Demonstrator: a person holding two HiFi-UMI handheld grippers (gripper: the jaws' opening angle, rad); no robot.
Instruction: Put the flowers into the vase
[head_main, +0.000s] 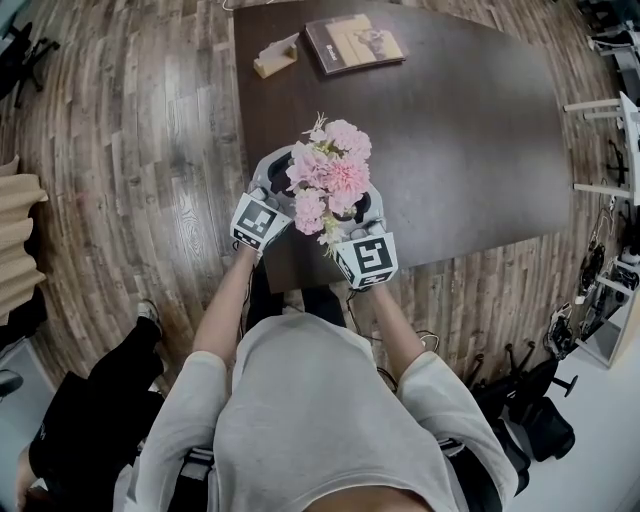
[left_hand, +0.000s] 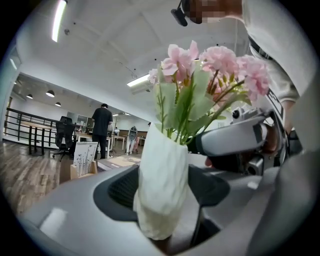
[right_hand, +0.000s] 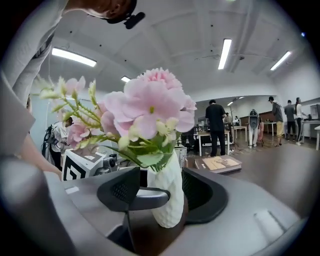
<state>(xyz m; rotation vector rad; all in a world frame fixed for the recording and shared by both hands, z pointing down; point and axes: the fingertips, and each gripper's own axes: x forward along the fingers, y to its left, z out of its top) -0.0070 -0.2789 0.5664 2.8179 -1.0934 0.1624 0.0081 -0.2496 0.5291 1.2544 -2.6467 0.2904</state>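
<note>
Already the flowers (head_main: 330, 175) stand in the white vase (right_hand: 170, 202) on the table (head_main: 450, 150). Your left gripper (left_hand: 165, 200) clamps its body; your right gripper (right_hand: 161, 191) gapes around it, pressing nothing. Likely light, top-heavy, brittle: hold low on the body, never the soft stems

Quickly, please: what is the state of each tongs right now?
Left tongs: closed on the white vase.
Right tongs: open, holding nothing; the flowers stand in the vase.
</note>
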